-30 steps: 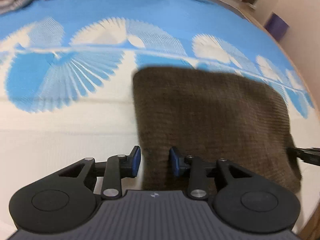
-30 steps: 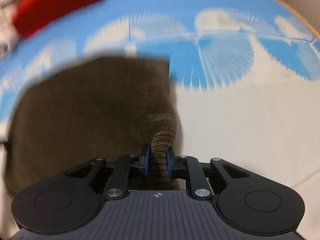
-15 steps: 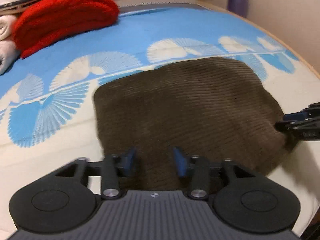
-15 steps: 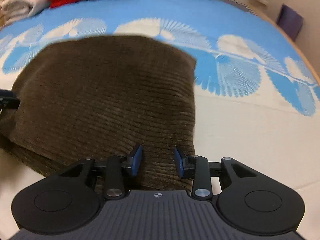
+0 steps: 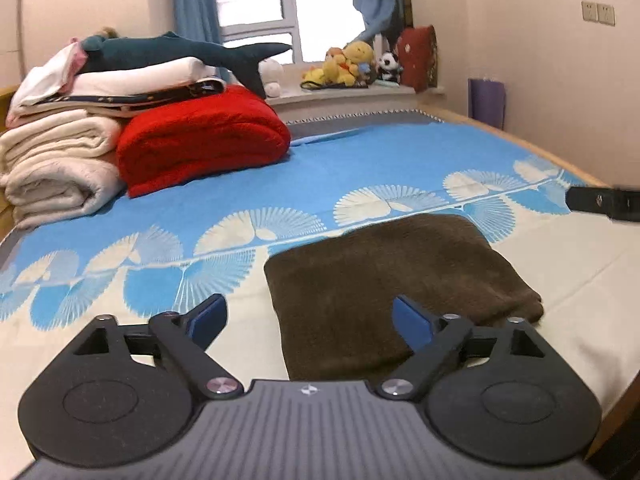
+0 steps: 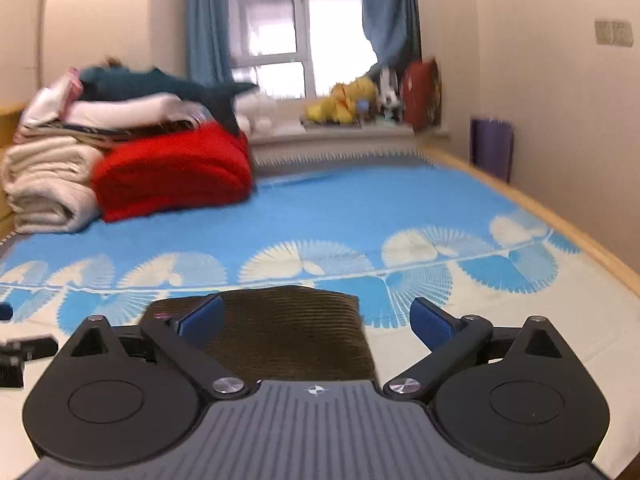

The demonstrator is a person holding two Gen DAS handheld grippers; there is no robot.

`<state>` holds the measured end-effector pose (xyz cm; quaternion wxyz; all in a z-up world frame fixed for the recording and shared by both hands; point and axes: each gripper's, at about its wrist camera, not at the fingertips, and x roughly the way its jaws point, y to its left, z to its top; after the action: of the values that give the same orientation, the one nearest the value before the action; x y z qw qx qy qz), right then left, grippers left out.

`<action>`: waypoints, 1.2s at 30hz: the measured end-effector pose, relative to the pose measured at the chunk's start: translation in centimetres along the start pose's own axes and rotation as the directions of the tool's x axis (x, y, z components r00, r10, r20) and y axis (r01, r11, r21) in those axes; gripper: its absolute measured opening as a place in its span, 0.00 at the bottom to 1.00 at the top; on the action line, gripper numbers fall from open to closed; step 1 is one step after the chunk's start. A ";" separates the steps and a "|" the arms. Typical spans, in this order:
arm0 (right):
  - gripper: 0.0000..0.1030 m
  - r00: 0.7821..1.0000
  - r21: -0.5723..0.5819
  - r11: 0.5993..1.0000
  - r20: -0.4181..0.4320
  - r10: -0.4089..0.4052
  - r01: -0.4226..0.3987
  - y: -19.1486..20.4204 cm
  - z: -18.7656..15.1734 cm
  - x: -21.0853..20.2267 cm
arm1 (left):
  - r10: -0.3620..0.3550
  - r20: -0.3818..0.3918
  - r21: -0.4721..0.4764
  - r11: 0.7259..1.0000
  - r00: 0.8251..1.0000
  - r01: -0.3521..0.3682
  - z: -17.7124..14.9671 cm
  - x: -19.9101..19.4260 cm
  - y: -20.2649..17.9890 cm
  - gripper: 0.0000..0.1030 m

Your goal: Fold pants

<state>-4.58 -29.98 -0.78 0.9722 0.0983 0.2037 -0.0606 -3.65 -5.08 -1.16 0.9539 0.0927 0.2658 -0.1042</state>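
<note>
Pants (image 5: 384, 288) lie folded in a compact brown rectangle on the bed (image 5: 360, 168), near its front edge. Left claw (image 5: 308, 316) and right claw (image 6: 316, 320) have both just been opening; jaws now spread wide, nothing between them, fabric released. Risk: the thick corduroy top layer may spring back and loosen the fold, or a low claw snags an edge.

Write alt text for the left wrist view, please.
Folded brown pants lie on a blue and cream bedspread, ahead of the open, empty left hand-held gripper. Behind, a red blanket and cream blankets sit stacked below a window.
</note>
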 end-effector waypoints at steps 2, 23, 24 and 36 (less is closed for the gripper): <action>0.99 0.999 0.039 0.999 0.031 0.015 -0.016 0.2 -1.3 -1.5 | 0.014 -0.004 -0.020 1.000 1.000 -0.015 -2.3 -0.9 -0.6 0.98; 0.99 0.982 -0.062 0.997 -0.182 -0.059 0.049 2.9 -5.3 -1.7 | 0.003 -0.213 -0.156 0.987 0.977 -0.037 -4.7 3.2 -1.0 1.00; 0.99 0.981 -0.063 0.997 -0.183 -0.059 0.048 2.8 -5.3 -1.6 | 0.001 -0.215 -0.160 0.987 0.977 -0.036 -4.7 3.4 -1.0 1.00; 0.99 0.978 -0.065 0.997 -0.203 -0.057 0.045 2.7 -5.6 -1.2 | -0.004 -0.222 -0.165 0.986 0.975 -0.033 -5.0 4.2 -1.2 1.00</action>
<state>-7.39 -26.04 -4.86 0.9467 0.0695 0.3068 -0.0689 -2.86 -5.69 -7.68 0.9235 0.0250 0.3776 -0.0635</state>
